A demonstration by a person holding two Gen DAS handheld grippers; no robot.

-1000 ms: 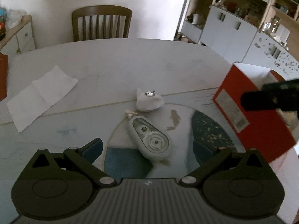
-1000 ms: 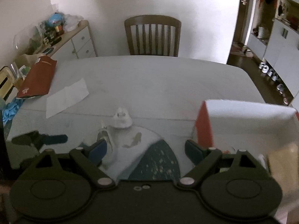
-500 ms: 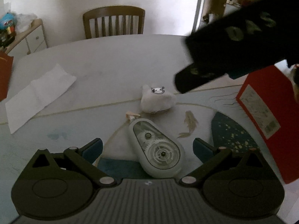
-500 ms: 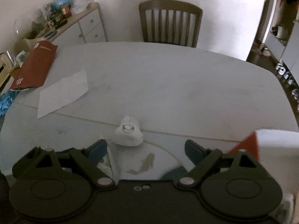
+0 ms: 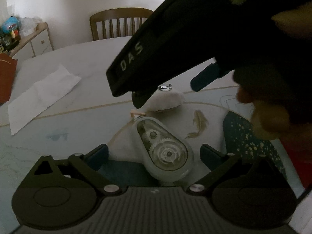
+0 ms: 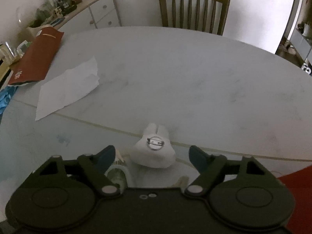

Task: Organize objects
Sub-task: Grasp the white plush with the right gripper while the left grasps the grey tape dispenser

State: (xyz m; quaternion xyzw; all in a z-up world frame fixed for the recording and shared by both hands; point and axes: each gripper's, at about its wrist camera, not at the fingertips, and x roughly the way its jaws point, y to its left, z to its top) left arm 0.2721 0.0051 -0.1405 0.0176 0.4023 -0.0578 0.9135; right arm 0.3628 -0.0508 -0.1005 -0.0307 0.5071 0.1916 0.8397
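Note:
A clear correction-tape dispenser point(image 5: 165, 150) lies on the table between the open fingers of my left gripper point(image 5: 154, 154). Just beyond it lies a small white plush point(image 5: 167, 100) with a round metal pin on it. My right gripper point(image 6: 152, 156) is open and hangs above that plush point(image 6: 154, 152), which sits between its fingertips in the right wrist view. The right gripper's black body point(image 5: 175, 44) fills the upper right of the left wrist view. The dispenser's tip point(image 6: 117, 175) shows under the right gripper's left finger.
A white sheet of paper point(image 6: 68, 87) lies at the left of the table point(image 6: 185, 68). A red box point(image 6: 298, 177) stands at the right, a red-brown bag point(image 6: 39, 54) at the far left edge. A wooden chair point(image 6: 193, 9) and a sideboard point(image 6: 93, 13) stand behind.
My right gripper has swung left from the red box to over the white plush. My left gripper has moved closer to the tape dispenser, which now lies between its fingers.

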